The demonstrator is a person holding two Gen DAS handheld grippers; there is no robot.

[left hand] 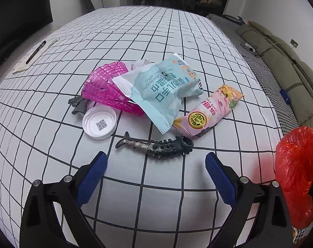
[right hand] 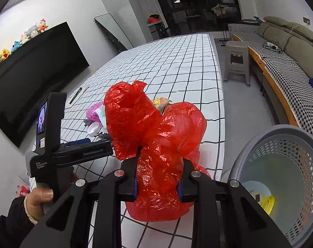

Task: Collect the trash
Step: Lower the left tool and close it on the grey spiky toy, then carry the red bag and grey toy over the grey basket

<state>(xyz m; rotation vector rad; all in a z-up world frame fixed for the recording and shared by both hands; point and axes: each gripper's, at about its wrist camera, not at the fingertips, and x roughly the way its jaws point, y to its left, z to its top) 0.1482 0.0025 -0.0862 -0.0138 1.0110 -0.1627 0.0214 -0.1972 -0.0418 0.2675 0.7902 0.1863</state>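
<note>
My left gripper (left hand: 156,166) is open and empty, just above the checked tablecloth (left hand: 135,41), short of a black knobbly rubber piece (left hand: 156,143). Beyond it lie a white lid (left hand: 99,122), a pink mesh basket (left hand: 106,86) on its side, a light blue wipes packet (left hand: 158,88) and a pink snack wrapper (left hand: 210,111). My right gripper (right hand: 158,183) is shut on a crumpled red plastic bag (right hand: 156,136), held over the table's near right edge. The bag also shows in the left wrist view (left hand: 297,169).
A grey perforated bin (right hand: 280,177) with some rubbish inside stands on the floor at lower right. A grey stool (right hand: 237,62) and a sofa (right hand: 290,62) lie to the right. A pen on a notepad (left hand: 35,52) sits at the table's left.
</note>
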